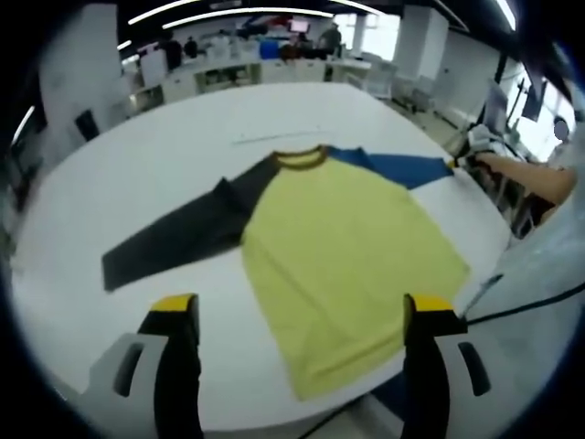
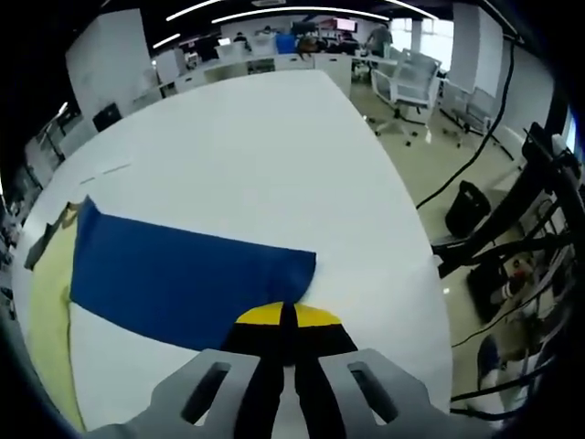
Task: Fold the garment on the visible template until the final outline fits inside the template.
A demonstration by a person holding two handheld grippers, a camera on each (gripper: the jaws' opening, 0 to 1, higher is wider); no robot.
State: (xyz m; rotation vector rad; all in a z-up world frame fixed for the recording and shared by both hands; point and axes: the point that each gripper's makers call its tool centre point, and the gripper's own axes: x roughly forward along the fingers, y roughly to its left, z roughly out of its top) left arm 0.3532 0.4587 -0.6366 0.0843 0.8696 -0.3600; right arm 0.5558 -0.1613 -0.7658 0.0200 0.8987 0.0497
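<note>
A long-sleeved shirt lies flat on the white table (image 1: pixel 137 165). It has a yellow body (image 1: pixel 347 265), a dark grey sleeve (image 1: pixel 183 233) stretched to the left and a blue sleeve (image 1: pixel 402 166) to the right. My left gripper (image 1: pixel 302 306) hovers open above the table's near edge, in front of the hem, with nothing between its jaws. My right gripper (image 2: pixel 288 318) is shut at the cuff end of the blue sleeve (image 2: pixel 183 274). That gripper (image 1: pixel 468 151) also shows at the sleeve's tip, held by a person's arm (image 1: pixel 535 178). A faint thin line (image 1: pixel 274 137) marks the table beyond the collar.
The table's right edge (image 2: pixel 402 238) drops to a floor with black cables, a dark stand (image 2: pixel 530 210) and office chairs (image 2: pixel 411 82). Desks and people stand far behind the table (image 1: pixel 265 59). Bare white table stretches beyond the shirt.
</note>
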